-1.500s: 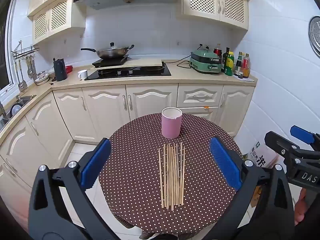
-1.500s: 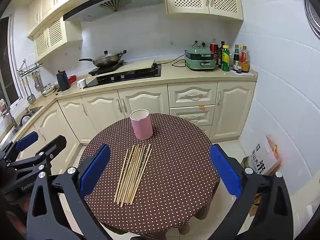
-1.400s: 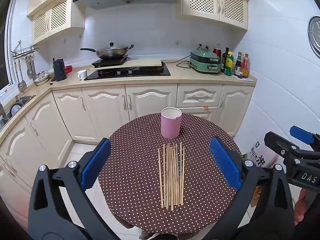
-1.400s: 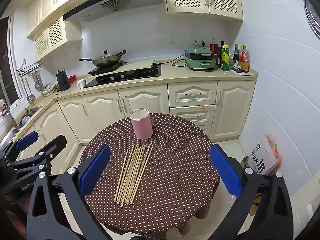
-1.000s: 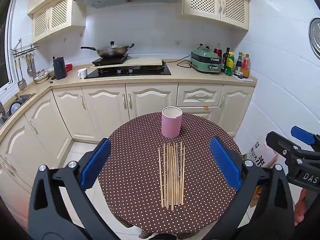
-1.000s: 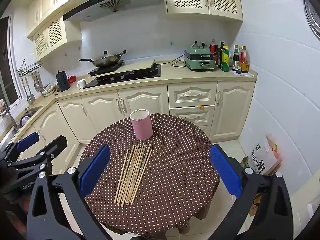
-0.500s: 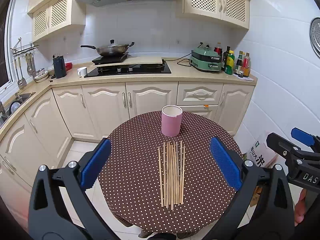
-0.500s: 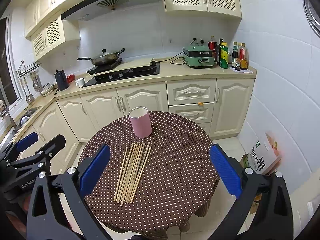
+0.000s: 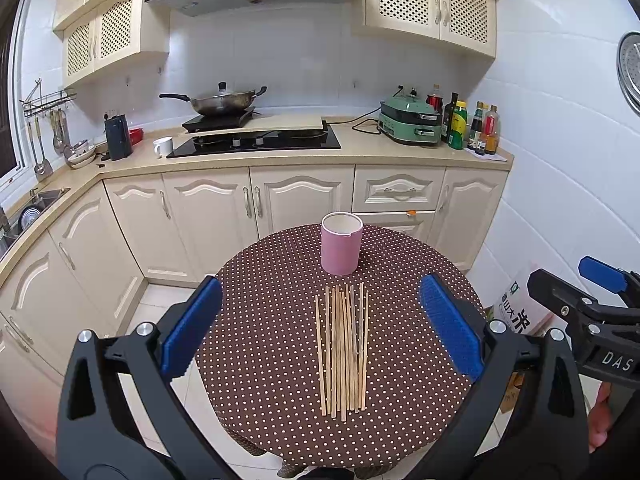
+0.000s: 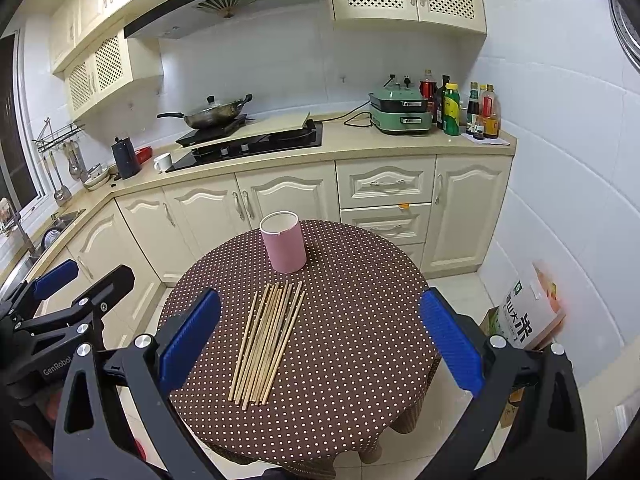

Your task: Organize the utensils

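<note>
Several wooden chopsticks (image 9: 343, 350) lie side by side in the middle of a round table with a brown dotted cloth (image 9: 260, 320). A pink cylindrical holder (image 9: 341, 249) stands upright and empty behind them. My left gripper (image 9: 320, 326) is open and empty, held high above the table's near edge. My right gripper (image 10: 320, 336) is open and empty too, at like height. The chopsticks (image 10: 268, 342), the holder (image 10: 283, 246) and the table (image 10: 360, 320) also show in the right wrist view. Each gripper shows at the edge of the other's view: the right one (image 9: 596, 312), the left one (image 10: 60, 304).
Cream kitchen cabinets and a counter (image 9: 360, 152) run behind the table, with a hob, a wok (image 9: 220, 102), a green appliance (image 9: 412, 122) and bottles. A sink (image 9: 36, 204) is at the left. A rice bag (image 10: 528, 312) leans on the tiled wall at the right.
Both grippers have risen and tilted down slightly, so the kitchen sits a bit lower in both views. Nothing on the table has moved.
</note>
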### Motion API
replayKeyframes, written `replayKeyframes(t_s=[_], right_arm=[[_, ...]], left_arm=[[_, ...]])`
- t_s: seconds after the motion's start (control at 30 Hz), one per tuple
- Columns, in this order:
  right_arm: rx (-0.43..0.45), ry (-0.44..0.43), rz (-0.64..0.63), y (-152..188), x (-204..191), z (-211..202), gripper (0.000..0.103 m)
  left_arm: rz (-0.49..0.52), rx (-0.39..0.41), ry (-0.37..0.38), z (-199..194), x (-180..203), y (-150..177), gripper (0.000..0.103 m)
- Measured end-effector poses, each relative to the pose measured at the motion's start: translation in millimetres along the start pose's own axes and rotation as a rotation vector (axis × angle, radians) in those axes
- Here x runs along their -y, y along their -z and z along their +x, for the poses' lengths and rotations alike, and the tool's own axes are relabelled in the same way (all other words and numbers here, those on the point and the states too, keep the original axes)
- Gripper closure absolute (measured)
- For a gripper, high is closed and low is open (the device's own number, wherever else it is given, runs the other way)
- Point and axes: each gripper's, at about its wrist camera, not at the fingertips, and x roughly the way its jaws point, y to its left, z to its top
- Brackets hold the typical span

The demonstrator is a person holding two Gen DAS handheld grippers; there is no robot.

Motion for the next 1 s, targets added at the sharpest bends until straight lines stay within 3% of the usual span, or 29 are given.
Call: replayKeyframes(t_s=[1.0], right_arm=[[-0.007,-0.001,-0.002,-1.5,-2.7,2.4,0.007]], left_arm=[[0.003,0.003,-0.002,-0.1,3.6,-0.5,0.006]])
